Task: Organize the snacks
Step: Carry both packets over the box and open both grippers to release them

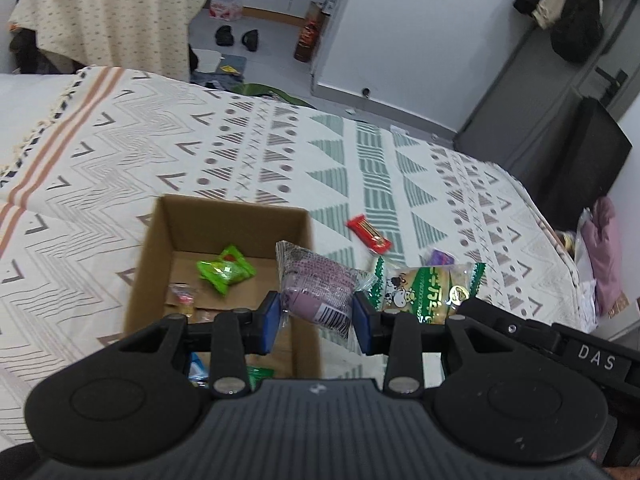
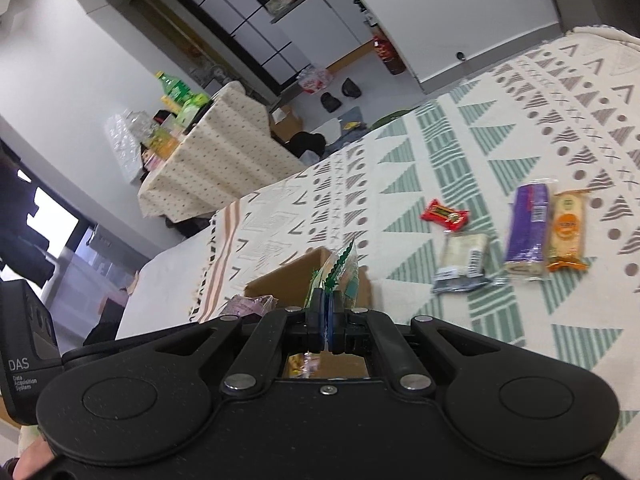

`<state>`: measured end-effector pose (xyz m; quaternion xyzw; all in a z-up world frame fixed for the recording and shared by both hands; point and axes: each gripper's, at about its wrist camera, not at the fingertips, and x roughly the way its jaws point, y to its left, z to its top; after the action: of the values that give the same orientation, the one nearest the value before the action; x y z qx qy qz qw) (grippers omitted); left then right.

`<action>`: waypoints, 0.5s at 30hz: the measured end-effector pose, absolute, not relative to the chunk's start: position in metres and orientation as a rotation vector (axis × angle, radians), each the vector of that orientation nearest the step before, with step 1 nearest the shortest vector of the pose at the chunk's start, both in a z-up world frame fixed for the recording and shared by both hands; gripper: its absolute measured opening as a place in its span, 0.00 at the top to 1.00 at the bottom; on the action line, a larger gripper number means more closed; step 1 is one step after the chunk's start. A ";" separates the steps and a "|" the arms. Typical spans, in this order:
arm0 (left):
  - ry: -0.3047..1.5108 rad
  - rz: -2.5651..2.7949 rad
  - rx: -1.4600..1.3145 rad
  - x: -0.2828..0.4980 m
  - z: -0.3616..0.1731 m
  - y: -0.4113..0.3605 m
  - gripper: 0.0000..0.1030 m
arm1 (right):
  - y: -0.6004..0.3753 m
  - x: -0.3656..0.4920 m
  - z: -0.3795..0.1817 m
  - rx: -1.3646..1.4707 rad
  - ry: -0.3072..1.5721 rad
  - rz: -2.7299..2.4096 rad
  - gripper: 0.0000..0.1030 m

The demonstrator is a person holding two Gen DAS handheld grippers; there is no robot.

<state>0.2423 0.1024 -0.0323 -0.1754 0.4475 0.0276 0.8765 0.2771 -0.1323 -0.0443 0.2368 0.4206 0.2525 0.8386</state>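
Left gripper (image 1: 316,322) clamps purple snack (image 1: 316,286) over cardboard box (image 1: 160,240).

Left gripper (image 1: 316,322): matte black moulded body with a ribbed centre panel, two round raised side housings, slotted linkage arms with silver pivot screws, and blue pads on the fingers (image 1: 269,322). At the frame's right edge, a black module carries white "DAS" lettering.

Right gripper (image 2: 327,320): identical black body with silver screws and blue pads. At lower left, a black module is marked "DAS Data Acquisition System".
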 end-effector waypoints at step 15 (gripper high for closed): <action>0.925 0.108 -0.443 0.229 -0.043 0.158 0.64 | -0.073 0.273 -0.045 0.443 0.931 0.584 0.99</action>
<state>0.2292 0.1579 -0.0434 -0.2120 0.4421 0.0516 0.8700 0.2729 -0.0735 -0.0452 0.2086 0.4388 0.2754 0.8295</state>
